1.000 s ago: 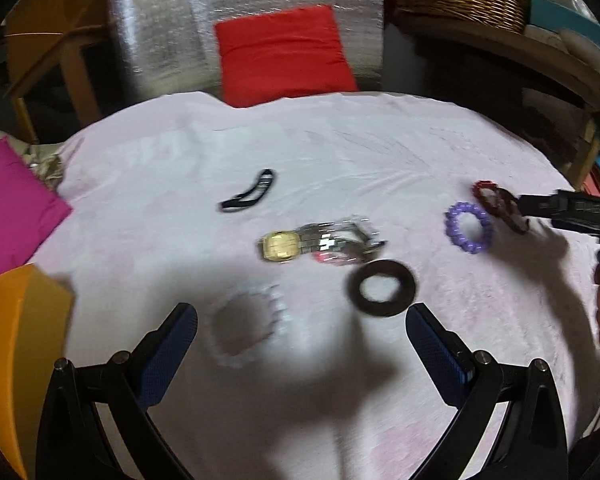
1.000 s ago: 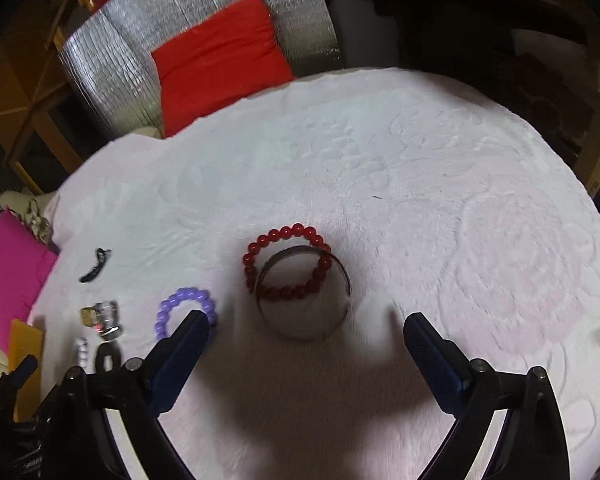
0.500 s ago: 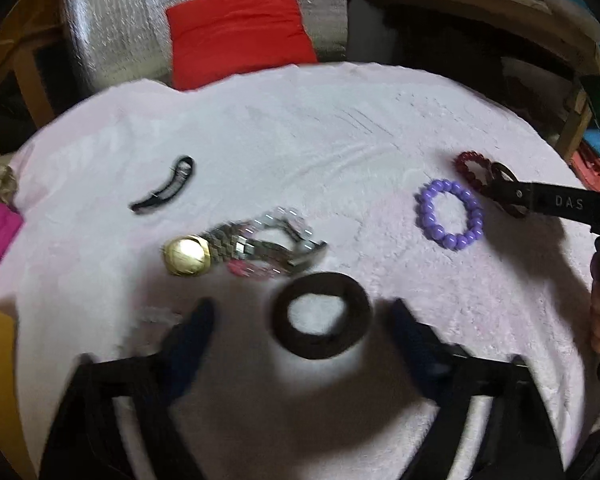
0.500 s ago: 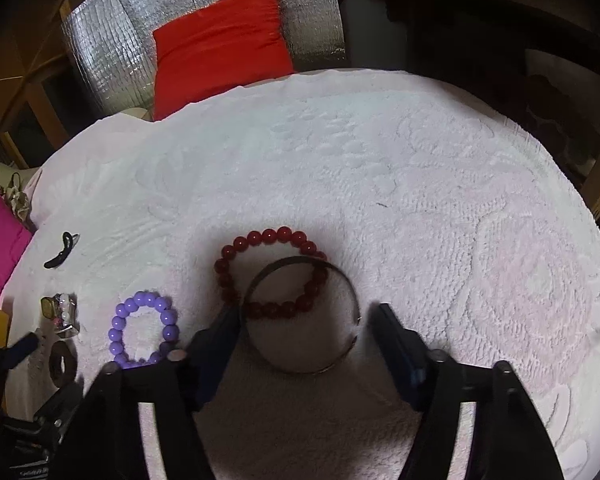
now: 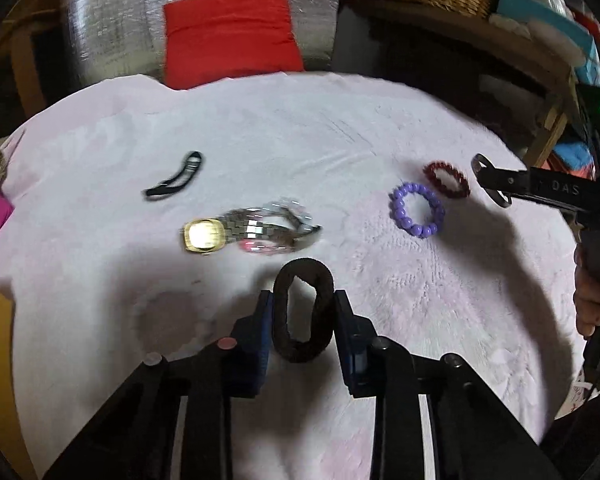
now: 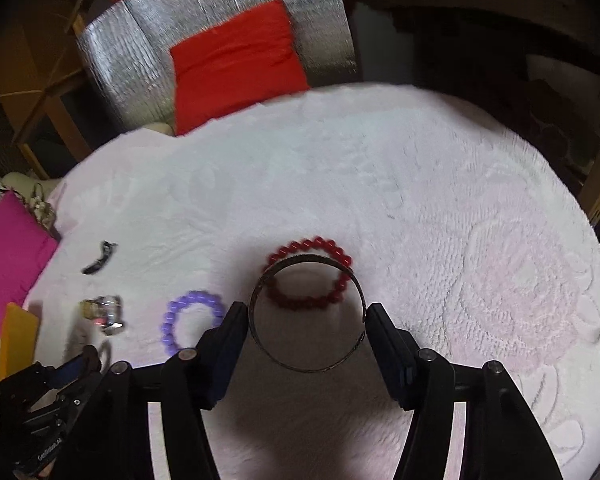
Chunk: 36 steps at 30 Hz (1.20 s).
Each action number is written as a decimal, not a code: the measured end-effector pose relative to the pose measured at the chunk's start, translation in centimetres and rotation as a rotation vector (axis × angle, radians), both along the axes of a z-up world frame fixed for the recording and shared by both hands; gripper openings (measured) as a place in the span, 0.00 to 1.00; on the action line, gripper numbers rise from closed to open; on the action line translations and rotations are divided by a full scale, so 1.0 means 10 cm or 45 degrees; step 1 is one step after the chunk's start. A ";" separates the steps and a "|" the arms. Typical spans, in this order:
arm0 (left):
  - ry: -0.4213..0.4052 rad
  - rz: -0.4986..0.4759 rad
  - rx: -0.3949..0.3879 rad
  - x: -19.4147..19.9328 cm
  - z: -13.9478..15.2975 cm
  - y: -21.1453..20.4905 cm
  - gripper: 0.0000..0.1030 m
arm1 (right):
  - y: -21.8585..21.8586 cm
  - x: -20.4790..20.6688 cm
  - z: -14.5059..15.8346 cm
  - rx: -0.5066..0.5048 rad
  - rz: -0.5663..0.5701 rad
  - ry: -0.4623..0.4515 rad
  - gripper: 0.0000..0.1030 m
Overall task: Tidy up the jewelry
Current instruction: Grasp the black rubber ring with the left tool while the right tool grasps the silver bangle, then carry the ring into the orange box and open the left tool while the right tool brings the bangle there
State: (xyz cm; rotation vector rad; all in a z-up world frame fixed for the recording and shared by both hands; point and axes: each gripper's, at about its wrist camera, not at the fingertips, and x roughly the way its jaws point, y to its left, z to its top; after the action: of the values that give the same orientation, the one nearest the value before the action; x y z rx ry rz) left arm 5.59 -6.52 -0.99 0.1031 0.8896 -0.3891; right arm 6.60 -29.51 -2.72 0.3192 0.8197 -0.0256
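A: Two grips at once! Left tongs (image 5: 303,320) have just been closing and now squeeze the fuzzy black hair tie (image 5: 303,312) into an oval, its long axis running up the frame, lower centre.

B: Right tongs (image 6: 307,322) clasp the thin dark metal bangle (image 6: 307,314), a hoop at centre, over the red bead bracelet (image 6: 309,272).

A: Purple bead bracelet (image 5: 417,210) lies flat on the white textured cloth (image 5: 340,128); "DAS" shows on the far tool.

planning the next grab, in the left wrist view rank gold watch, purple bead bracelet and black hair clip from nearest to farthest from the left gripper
1. gold watch, just ahead of the left gripper, slightly left.
2. purple bead bracelet, ahead to the right.
3. black hair clip, far left, beyond the watch; close to the bracelet's rank.
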 end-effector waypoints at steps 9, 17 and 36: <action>-0.137 0.182 -0.067 -0.32 0.48 0.65 0.30 | 0.53 -0.12 0.24 0.128 0.146 -0.104 0.62; -0.244 0.539 -0.028 -0.82 0.85 1.63 0.30 | 1.67 -0.17 0.42 0.127 0.436 -0.166 0.62; -0.027 0.983 0.051 -1.61 0.31 3.59 0.30 | 4.96 -0.47 0.60 0.048 1.070 -0.127 0.62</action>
State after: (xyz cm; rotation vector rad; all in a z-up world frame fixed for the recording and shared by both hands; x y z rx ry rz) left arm -10.50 29.35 2.12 -0.1992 0.8487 0.3495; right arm 1.88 20.10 3.24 -0.0077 0.8035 0.7852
